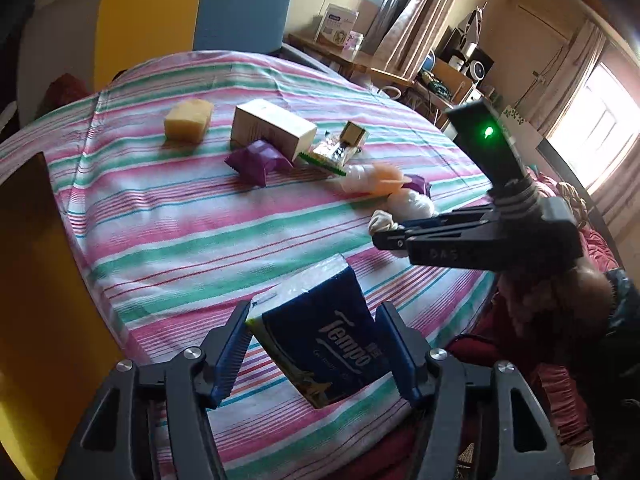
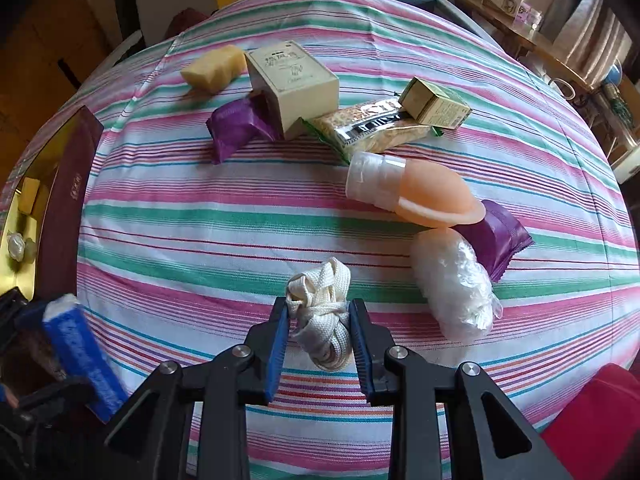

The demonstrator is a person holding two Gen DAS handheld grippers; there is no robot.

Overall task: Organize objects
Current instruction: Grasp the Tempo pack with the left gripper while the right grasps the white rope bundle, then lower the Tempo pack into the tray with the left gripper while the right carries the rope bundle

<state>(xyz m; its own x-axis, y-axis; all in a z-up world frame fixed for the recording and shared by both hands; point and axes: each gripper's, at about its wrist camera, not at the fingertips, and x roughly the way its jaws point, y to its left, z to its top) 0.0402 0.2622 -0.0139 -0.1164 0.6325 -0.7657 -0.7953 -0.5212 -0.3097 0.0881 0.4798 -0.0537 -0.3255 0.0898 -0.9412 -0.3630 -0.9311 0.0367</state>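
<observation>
Right gripper (image 2: pixel 319 334) clamped on knotted cream cotton cord bundle (image 2: pixel 322 320), low over striped tablecloth (image 2: pixel 200 240). Left gripper (image 1: pixel 316 344) clamping blue Tempo tissue pack (image 1: pixel 320 332), lifted. Pick-up step, seemingly; next, carrying both toward gold-lined maroon box (image 2: pixel 60 184). Farther off, beige carton (image 2: pixel 296 84).

Blue tissue pack (image 1: pixel 320 332) tilted above striped cloth; knotted cream lace bundle (image 2: pixel 322 320) (upright).

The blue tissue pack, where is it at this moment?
In the left wrist view the blue tissue pack sits low and central, held between the left gripper pads above the striped tablecloth.
</observation>
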